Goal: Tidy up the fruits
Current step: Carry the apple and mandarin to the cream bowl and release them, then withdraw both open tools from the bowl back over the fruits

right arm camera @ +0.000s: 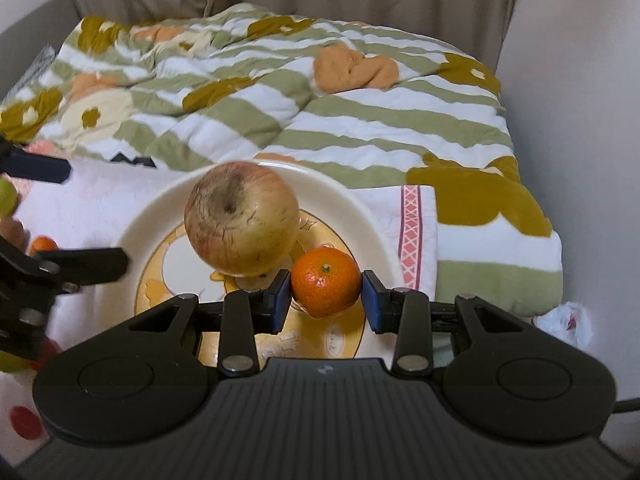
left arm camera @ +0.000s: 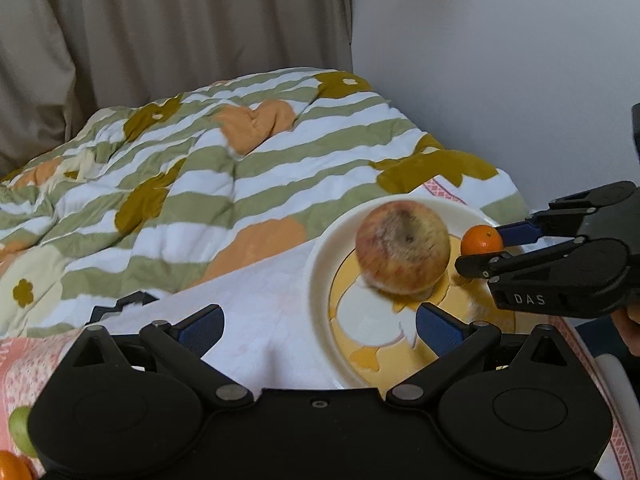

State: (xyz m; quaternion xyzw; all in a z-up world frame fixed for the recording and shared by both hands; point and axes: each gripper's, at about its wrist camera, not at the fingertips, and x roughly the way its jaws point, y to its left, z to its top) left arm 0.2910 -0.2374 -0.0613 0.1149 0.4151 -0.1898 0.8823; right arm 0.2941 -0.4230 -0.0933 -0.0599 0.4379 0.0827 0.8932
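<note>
Striped green-and-white bedding [right arm camera: 320, 92] with flower patches covers the bed, backed by a beige curtain [left arm camera: 160, 20]. On a pale cloth [left arm camera: 260, 300] at the near edge, a cream plate [right arm camera: 160, 216] is seen carrying an apple [right arm camera: 242, 218]. A mandarin [right arm camera: 326, 282], at 4 o'clock of the apple and close beside it, is pinched between the fingers of the right gripper [right arm camera: 326, 300] over the plate. Fingers of the left gripper [left arm camera: 320, 324] are spread wide, nothing between them; the apple lies at 1 o'clock beyond them.
</note>
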